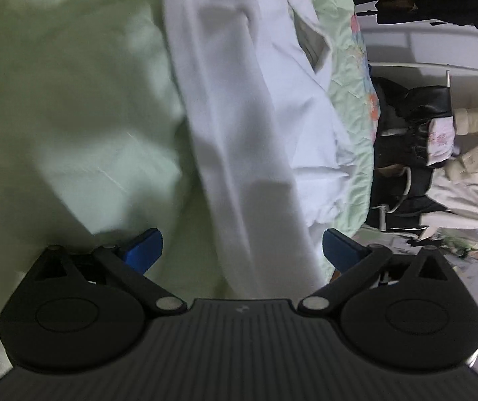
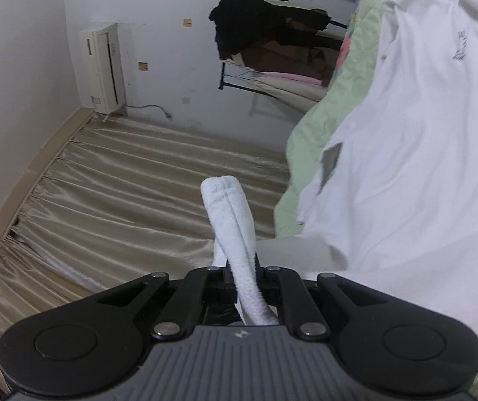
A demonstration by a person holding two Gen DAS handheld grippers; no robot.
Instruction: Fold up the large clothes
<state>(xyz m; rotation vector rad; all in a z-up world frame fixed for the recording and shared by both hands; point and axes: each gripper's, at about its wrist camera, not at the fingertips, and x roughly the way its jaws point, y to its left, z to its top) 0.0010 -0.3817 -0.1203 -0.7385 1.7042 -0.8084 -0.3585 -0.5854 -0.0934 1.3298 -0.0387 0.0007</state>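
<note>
Left wrist: left gripper (image 1: 242, 250) wide, empty | right gripper (image 2: 241, 269) clamps garment hem (image 2: 225, 197)

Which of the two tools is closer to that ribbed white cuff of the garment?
Right. The right tool is shut on the ribbed white cuff, which sticks out past its tips. The left tool is open over another stretch of the white garment, gripping nothing.
</note>
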